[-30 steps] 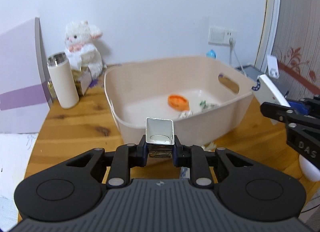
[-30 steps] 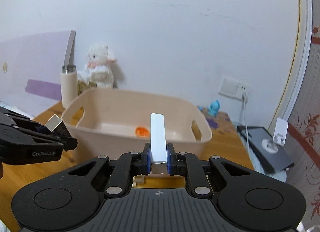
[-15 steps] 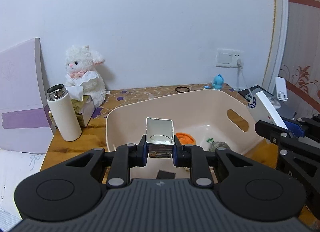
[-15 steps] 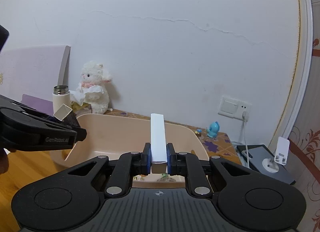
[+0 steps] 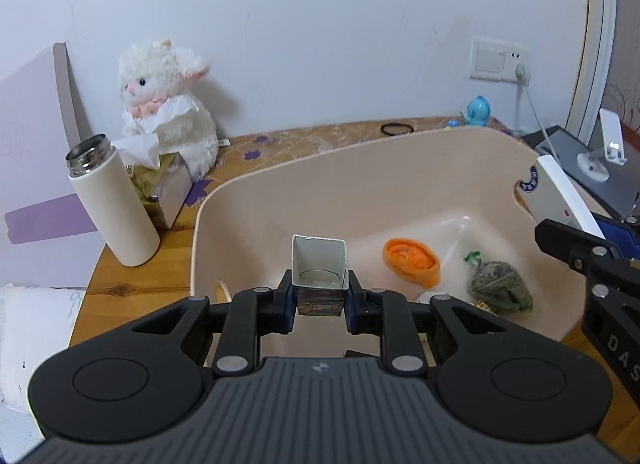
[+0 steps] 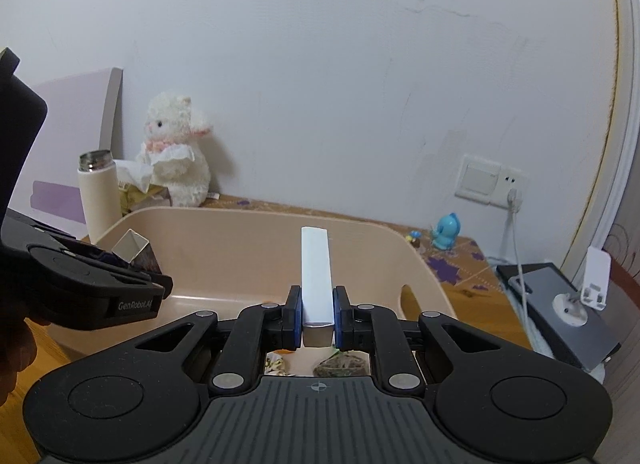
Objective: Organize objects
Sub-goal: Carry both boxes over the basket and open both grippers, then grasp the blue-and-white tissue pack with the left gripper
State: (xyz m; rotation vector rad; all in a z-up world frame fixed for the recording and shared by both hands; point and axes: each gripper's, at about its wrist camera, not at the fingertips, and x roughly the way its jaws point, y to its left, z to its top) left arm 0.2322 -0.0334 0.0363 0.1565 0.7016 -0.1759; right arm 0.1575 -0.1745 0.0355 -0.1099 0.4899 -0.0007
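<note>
My left gripper (image 5: pixel 319 302) is shut on a small open-topped carton (image 5: pixel 319 269) and holds it above the near left part of the beige bin (image 5: pixel 360 168). My right gripper (image 6: pixel 316 318) is shut on a long white box (image 6: pixel 316 276) above the bin's near right side; the box also shows in the left wrist view (image 5: pixel 560 192). In the bin lie an orange object (image 5: pixel 412 257) and a green packet (image 5: pixel 500 288). The left gripper with its carton (image 6: pixel 134 248) shows at the left of the right wrist view.
A white flask (image 5: pixel 110 200), a tissue box (image 5: pixel 160 188) and a white plush lamb (image 5: pixel 168 104) stand left of the bin. A blue toy (image 5: pixel 478 110) and a hair band (image 5: pixel 397 129) lie behind it. A grey device with a phone stand (image 5: pixel 600 156) is at the right.
Both grippers have risen and moved forward over the bin with their boxes still held. The bin's inside now lies under them.
</note>
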